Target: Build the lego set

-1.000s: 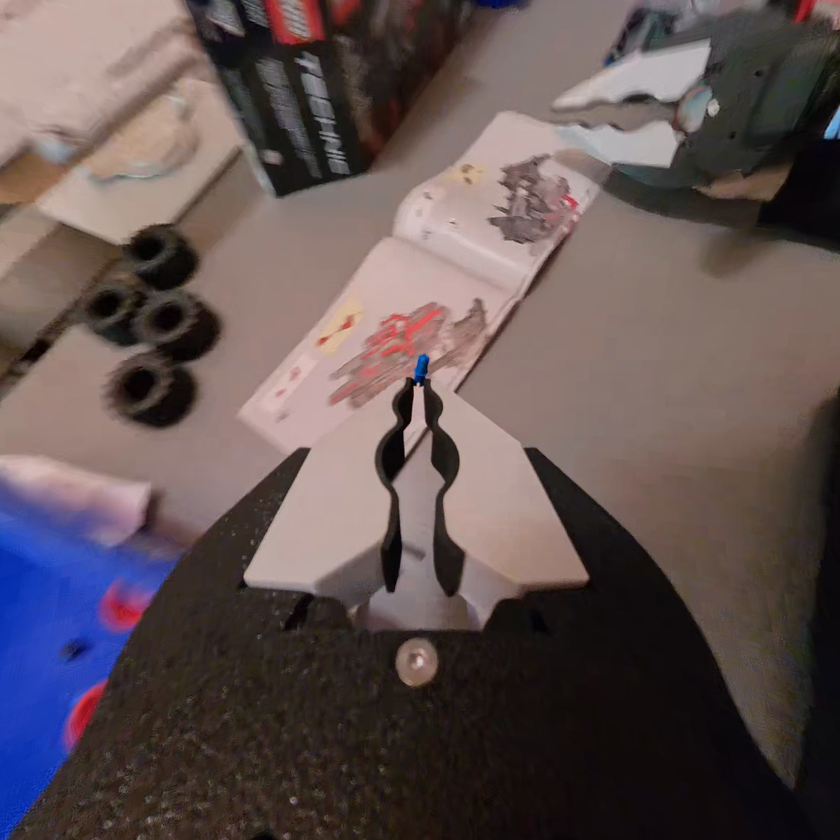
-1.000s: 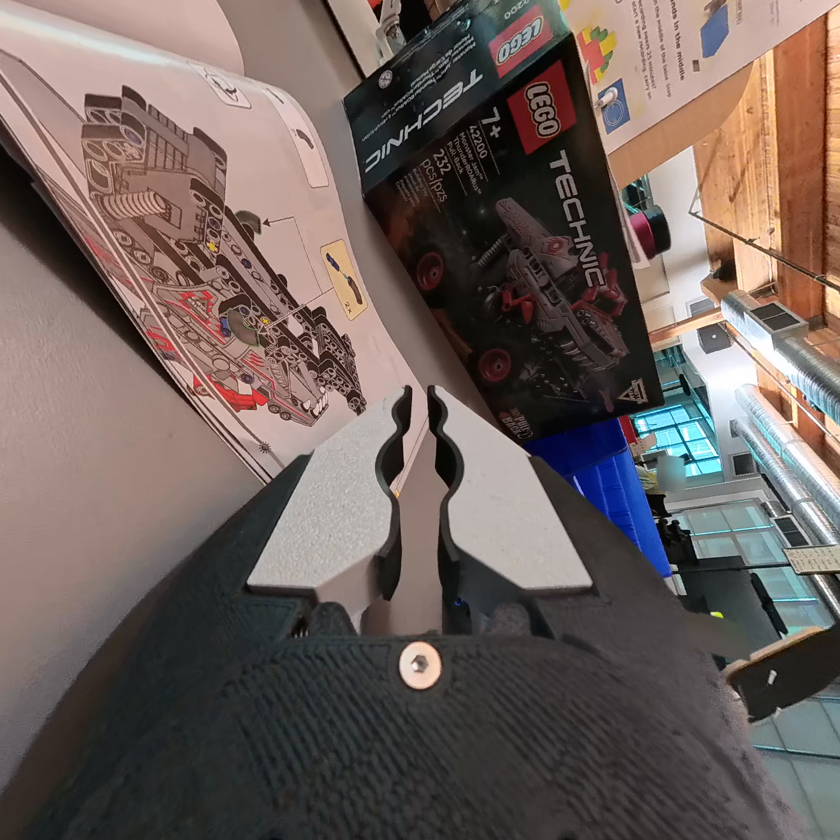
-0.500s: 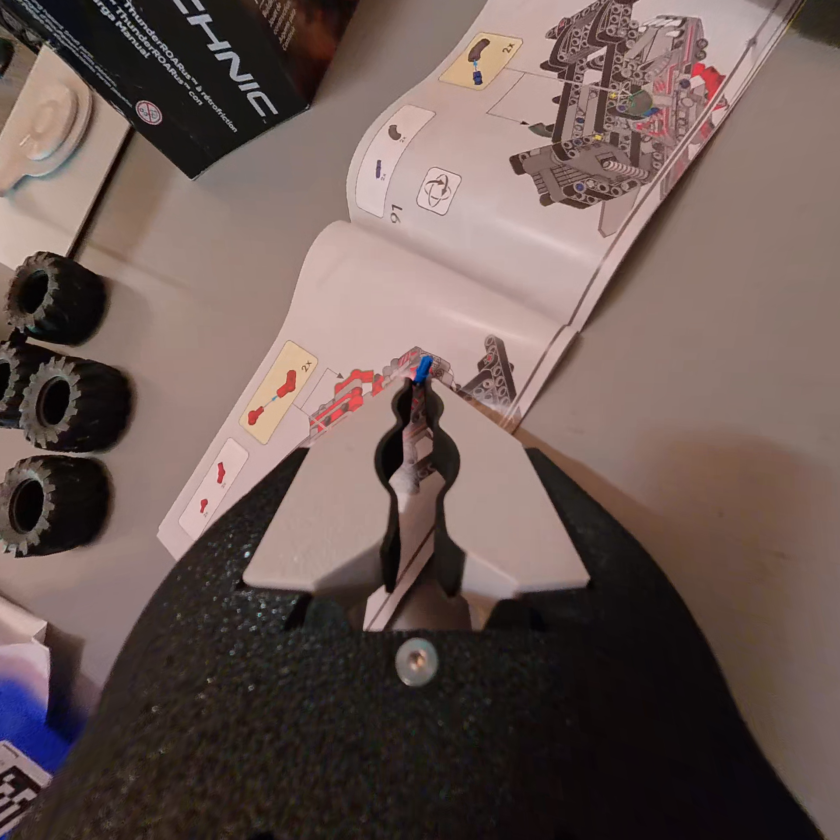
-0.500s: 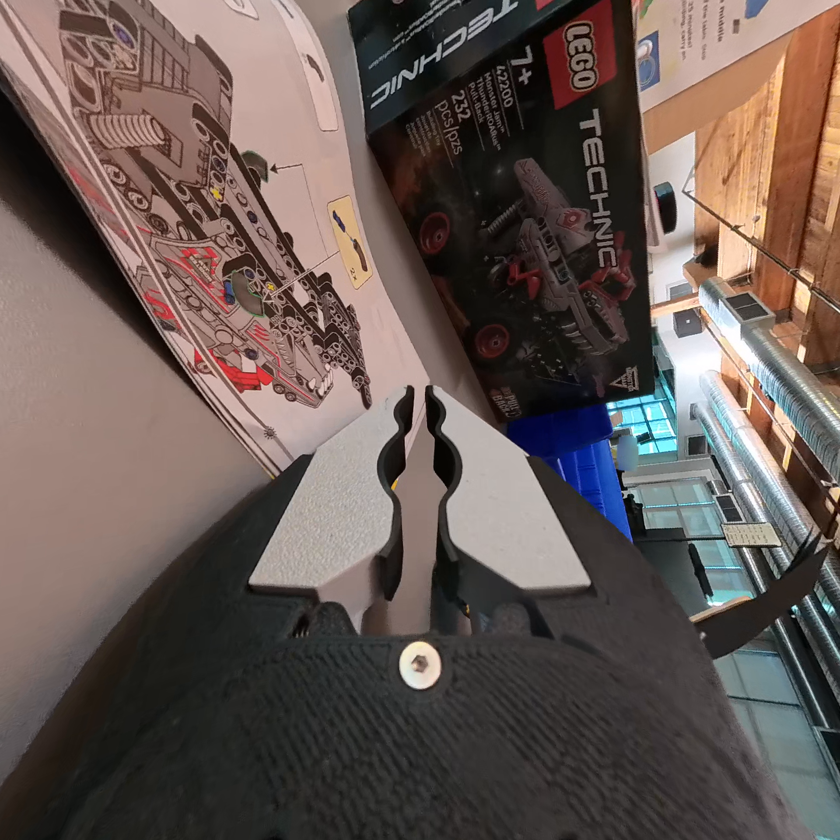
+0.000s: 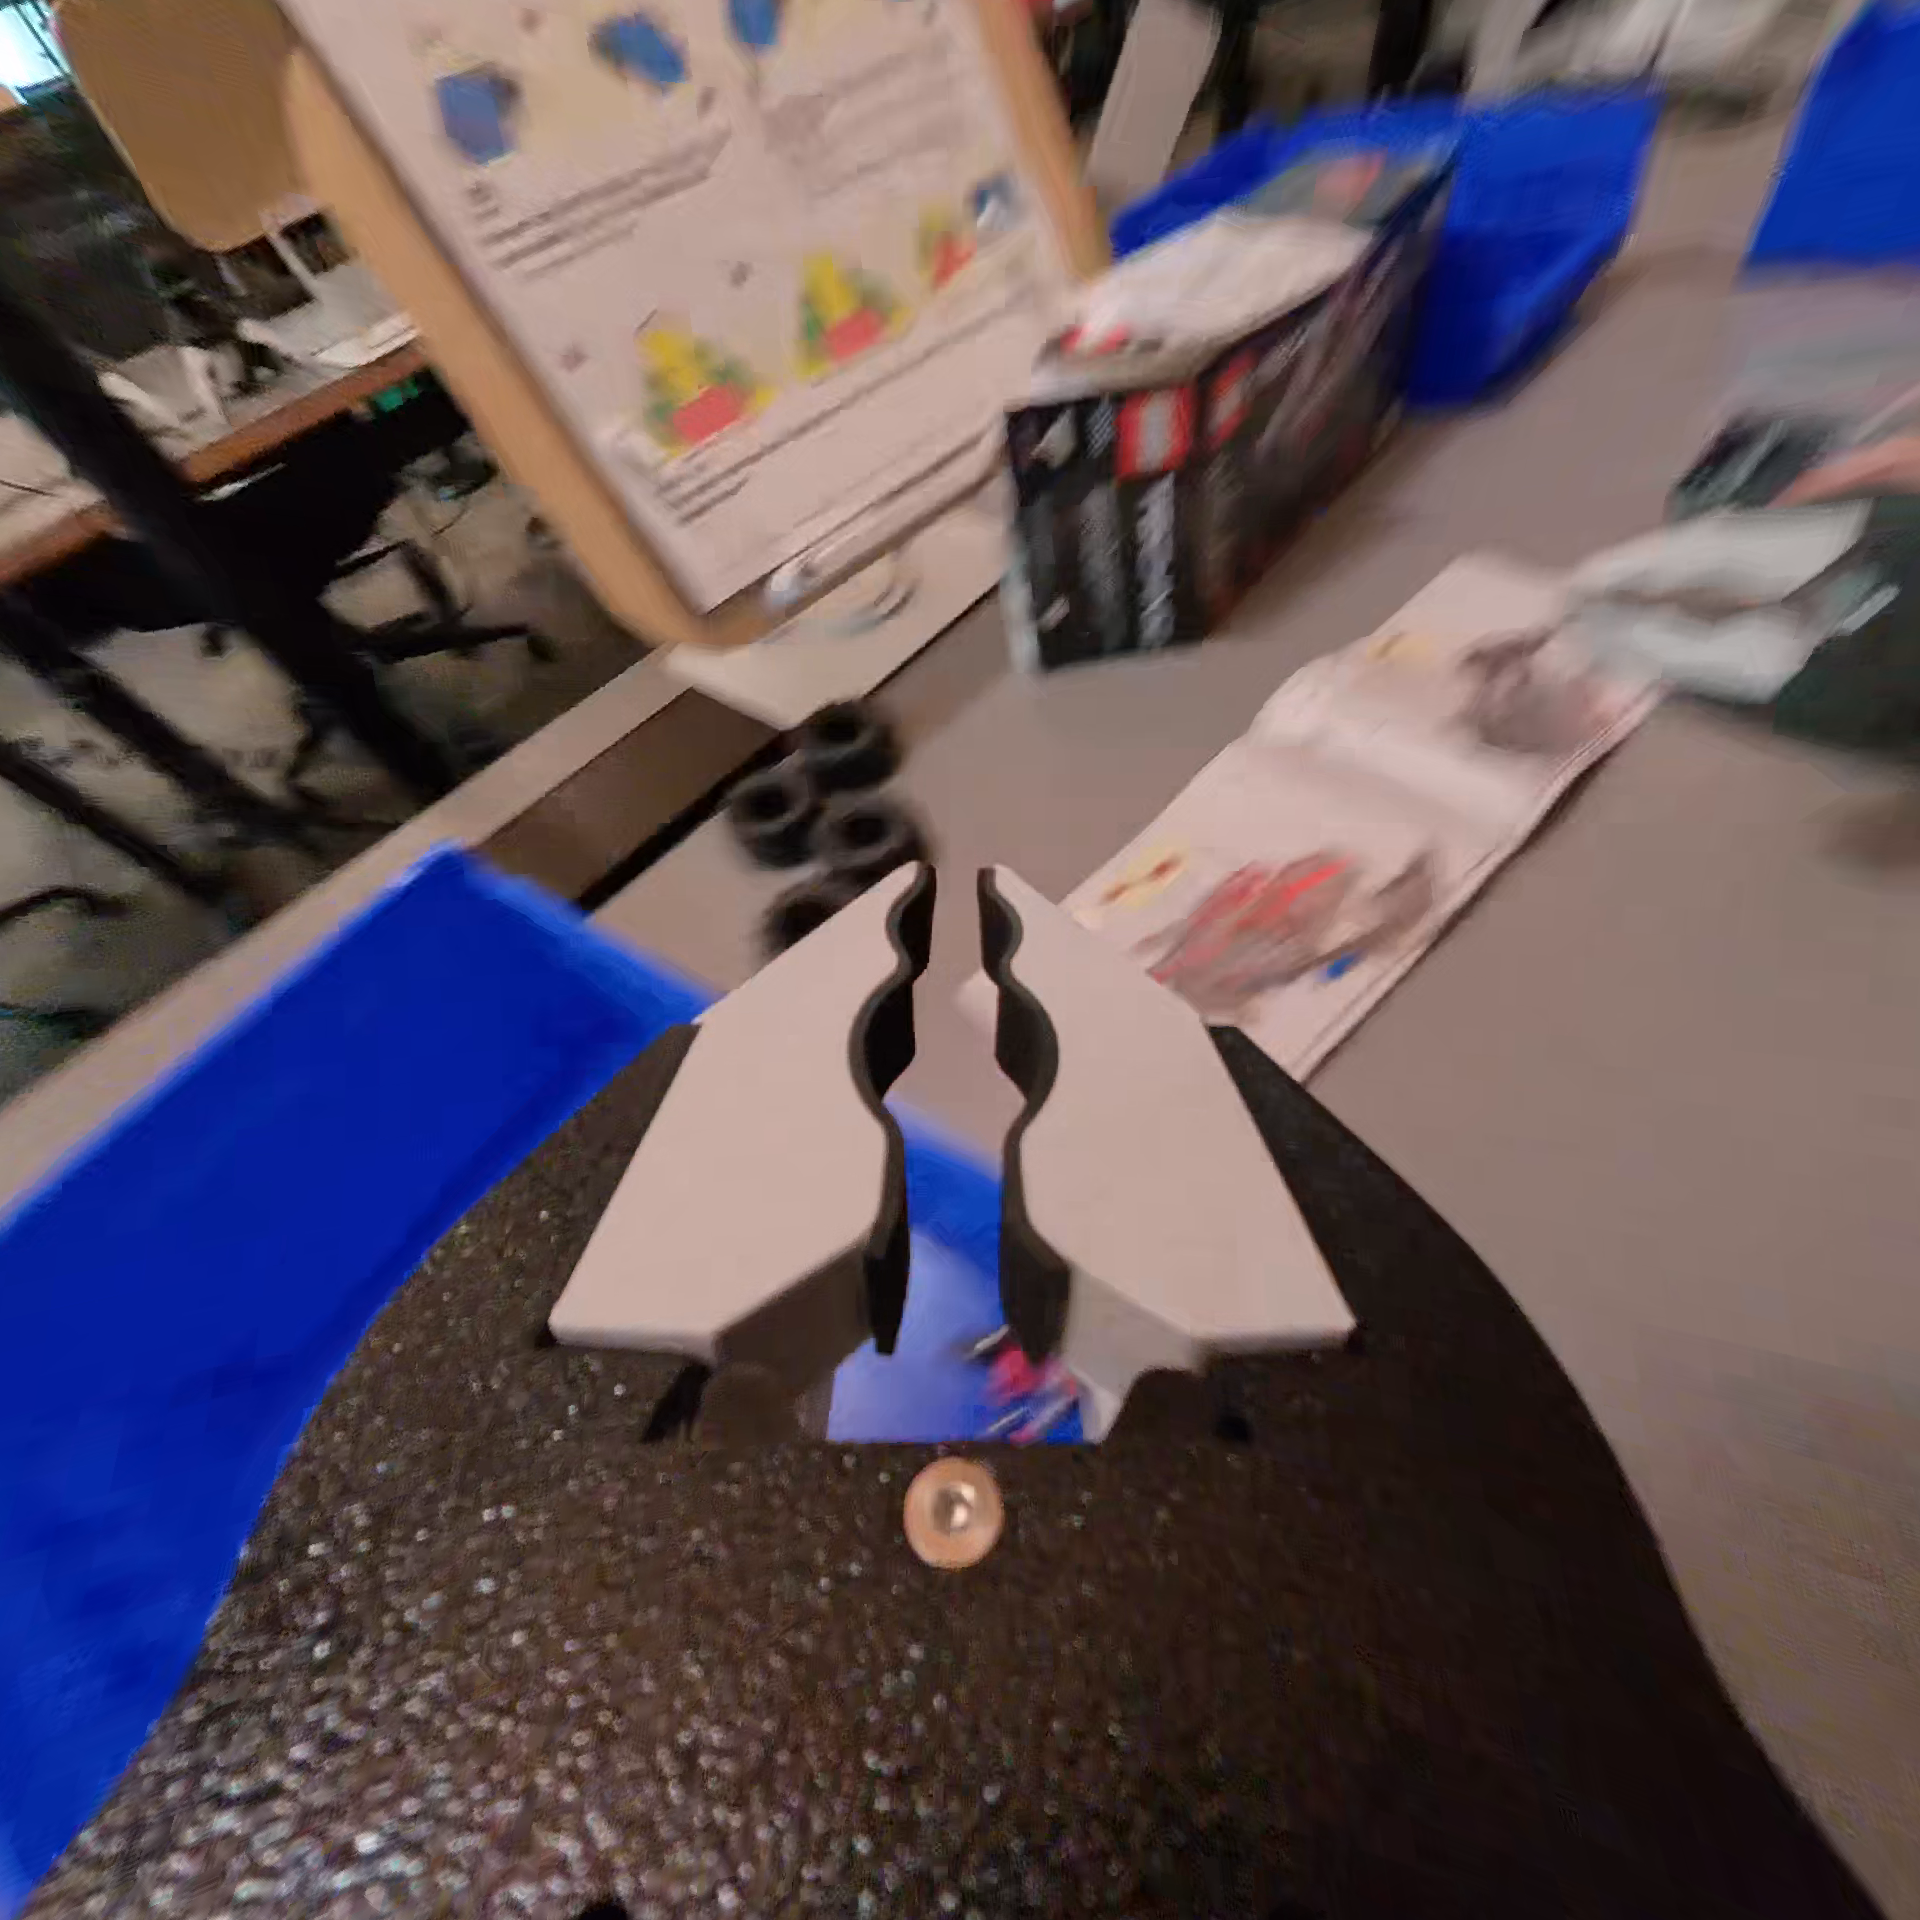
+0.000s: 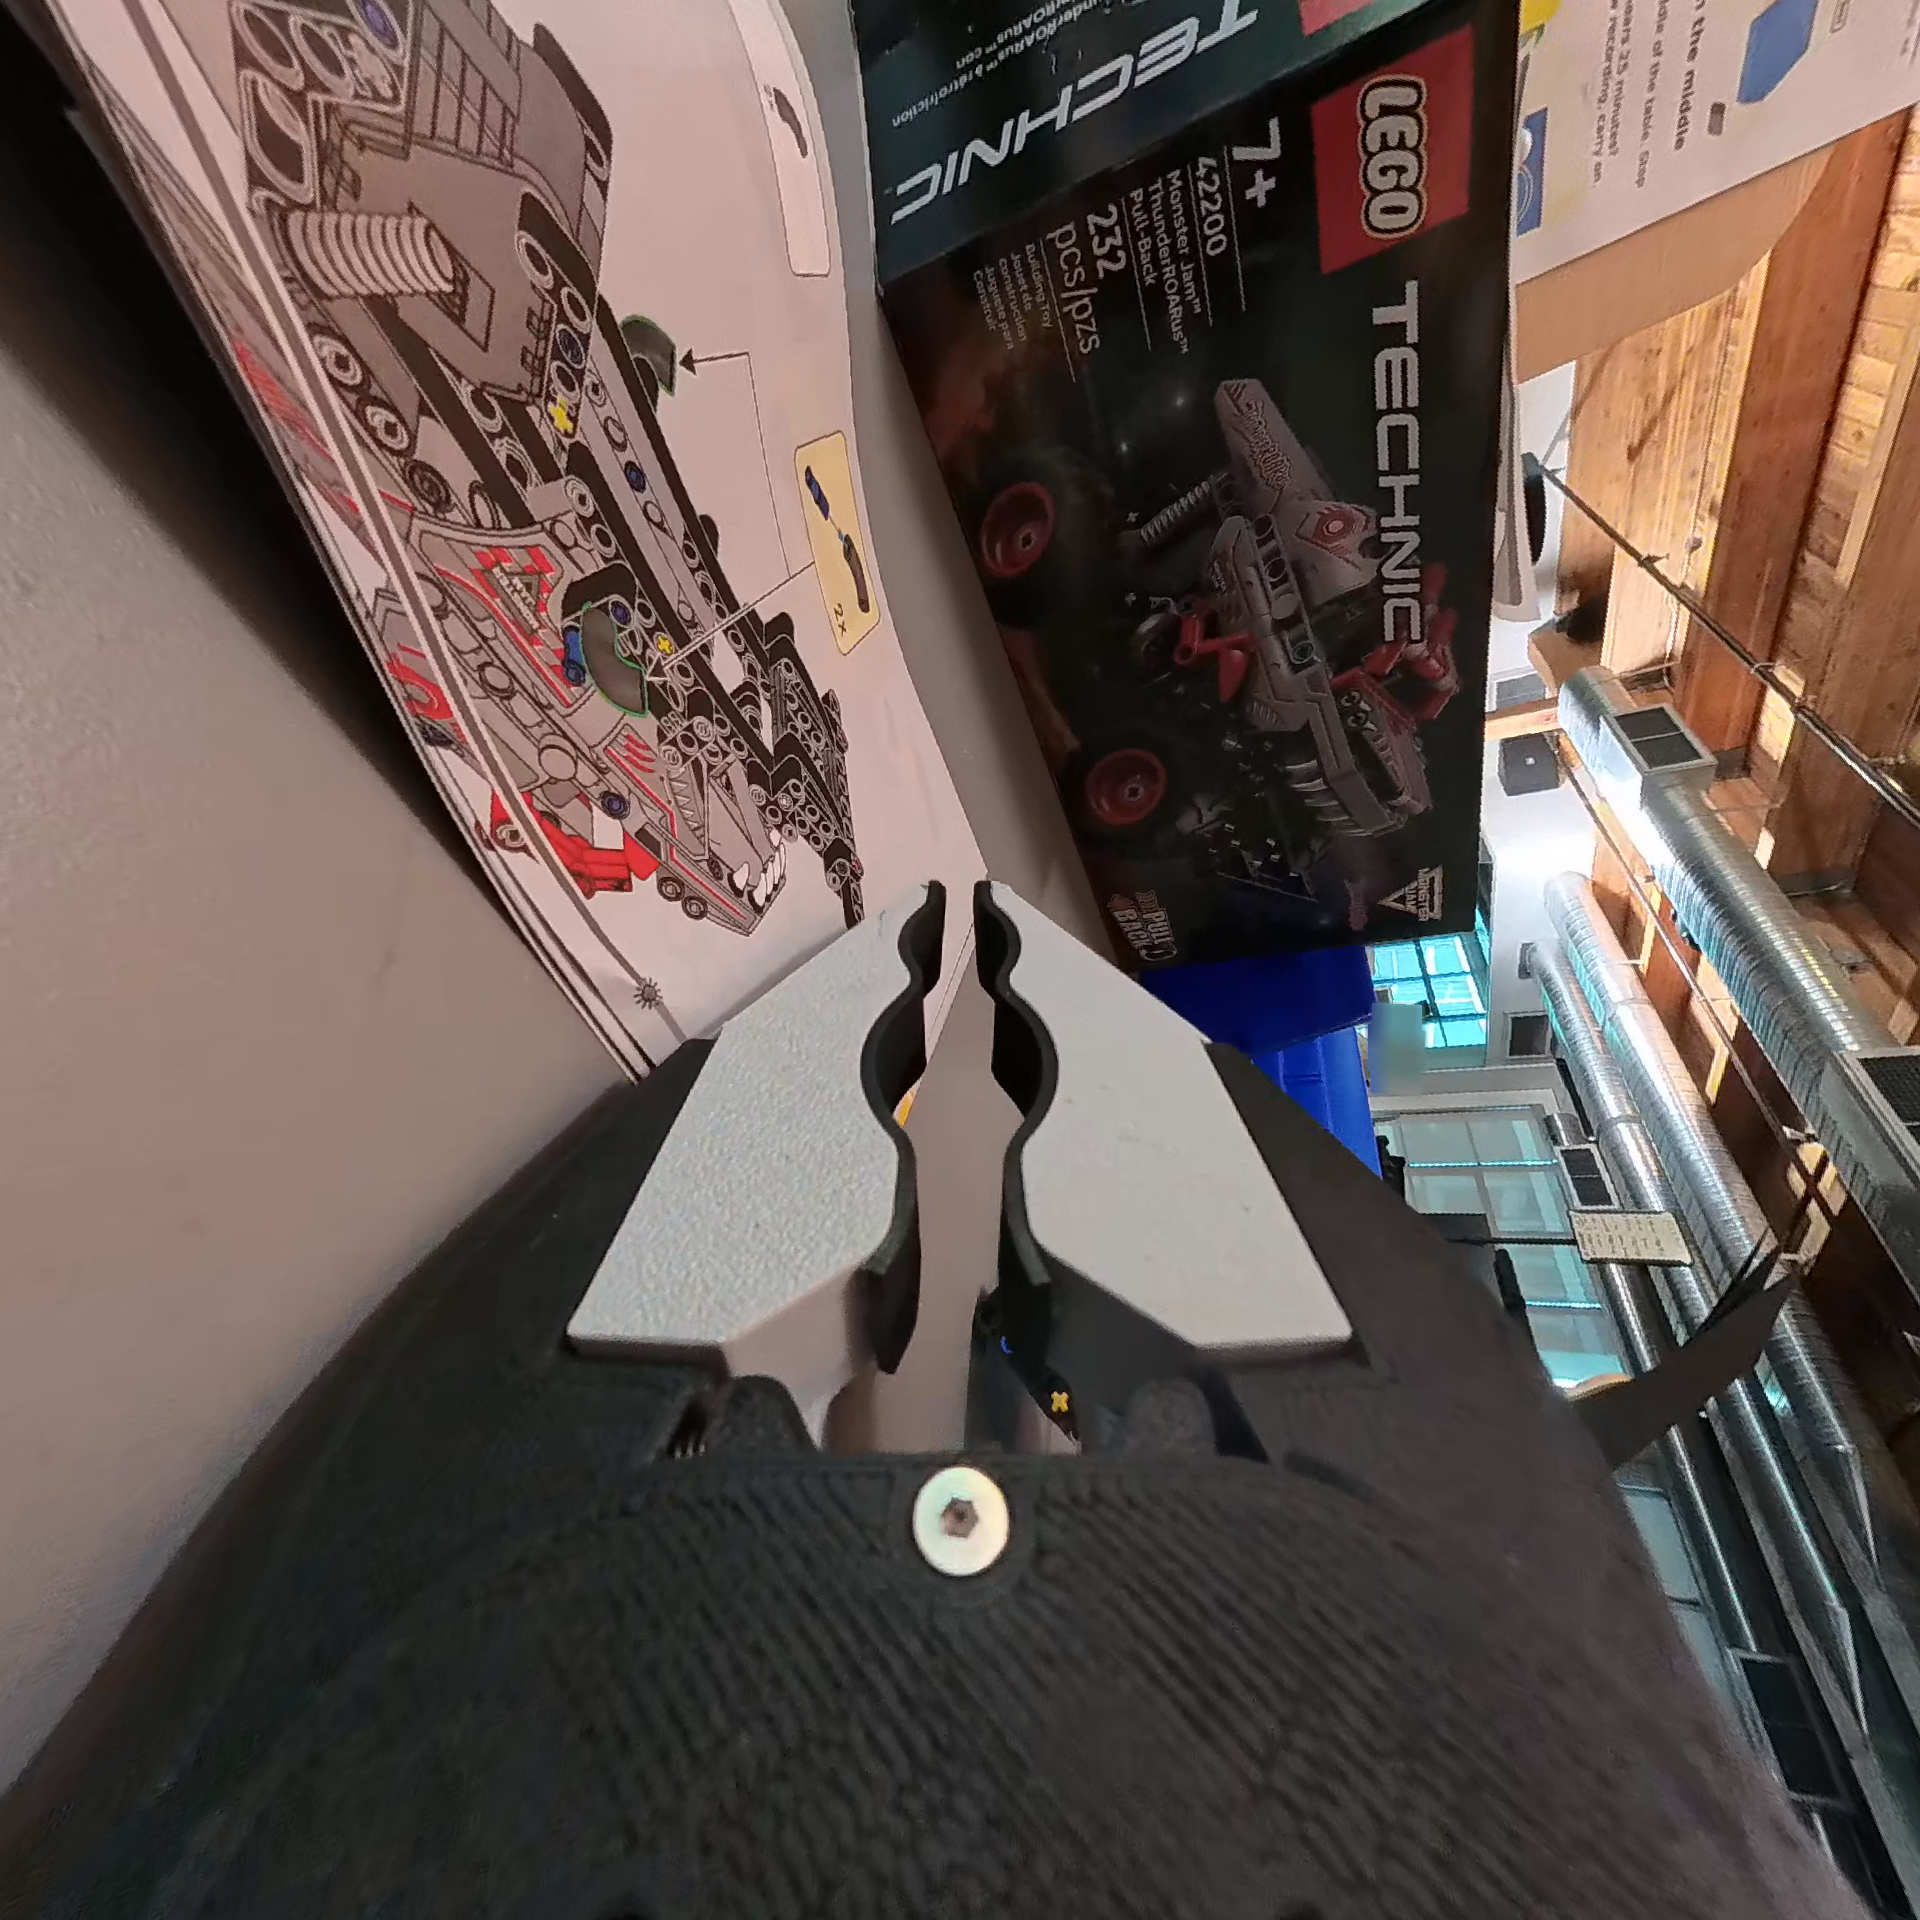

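Now the left hand-held gripper (image 5: 956,894) hangs above the near corner of the blue bin (image 5: 312,1091), fingers slightly apart and empty; red pieces (image 5: 1023,1387) show just beneath it, so it is the nearer one. Beyond the bin, the open booklet (image 5: 1371,821) runs lengthwise away to the right, with the tyres (image 5: 821,821) beside it. Only the right view shows the booklet's drawings (image 6: 582,582) sharply; the right hand-held gripper (image 6: 958,896) also stands slightly apart, empty.

Left gripper (image 5: 957,896), fingers slightly parted and empty, hangs over a blue bin (image 5: 312,1091) beside the blurred instruction booklet (image 5: 1382,821).
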### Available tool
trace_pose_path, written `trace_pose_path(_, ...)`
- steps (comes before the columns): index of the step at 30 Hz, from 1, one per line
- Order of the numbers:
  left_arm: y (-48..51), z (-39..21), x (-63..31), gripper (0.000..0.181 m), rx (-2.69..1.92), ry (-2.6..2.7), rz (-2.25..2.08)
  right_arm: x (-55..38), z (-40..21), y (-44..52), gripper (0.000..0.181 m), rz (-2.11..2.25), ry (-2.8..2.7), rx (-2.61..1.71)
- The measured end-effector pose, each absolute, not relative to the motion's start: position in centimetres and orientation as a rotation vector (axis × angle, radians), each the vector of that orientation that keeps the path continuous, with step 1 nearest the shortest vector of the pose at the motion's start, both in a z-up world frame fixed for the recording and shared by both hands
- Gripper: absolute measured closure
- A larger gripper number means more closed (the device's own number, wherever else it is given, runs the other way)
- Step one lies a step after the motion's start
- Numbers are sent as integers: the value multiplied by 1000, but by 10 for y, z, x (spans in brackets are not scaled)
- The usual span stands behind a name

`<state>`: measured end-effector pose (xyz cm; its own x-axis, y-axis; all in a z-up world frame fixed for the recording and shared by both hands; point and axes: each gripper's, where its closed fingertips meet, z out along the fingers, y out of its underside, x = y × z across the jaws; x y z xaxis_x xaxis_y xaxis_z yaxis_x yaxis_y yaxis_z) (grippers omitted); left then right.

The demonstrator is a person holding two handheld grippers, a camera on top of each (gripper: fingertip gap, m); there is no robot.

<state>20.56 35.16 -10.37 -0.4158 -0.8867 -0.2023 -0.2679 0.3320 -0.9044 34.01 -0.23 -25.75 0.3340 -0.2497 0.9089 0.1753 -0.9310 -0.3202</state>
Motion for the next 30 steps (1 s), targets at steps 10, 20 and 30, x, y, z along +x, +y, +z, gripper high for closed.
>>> trace_pose_path(10,438,-234,238,164,-796,2614,-575,339,-258,-2,176,-1624,61,-2244)
trace_pose_path(20,427,-258,227,165,-645,2774,-612,338,-259,1,176,-1624,36,-2244)
trace_pose_path(30,424,-266,232,175,-453,2792,-580,339,-258,1,175,-1630,31,-2243)
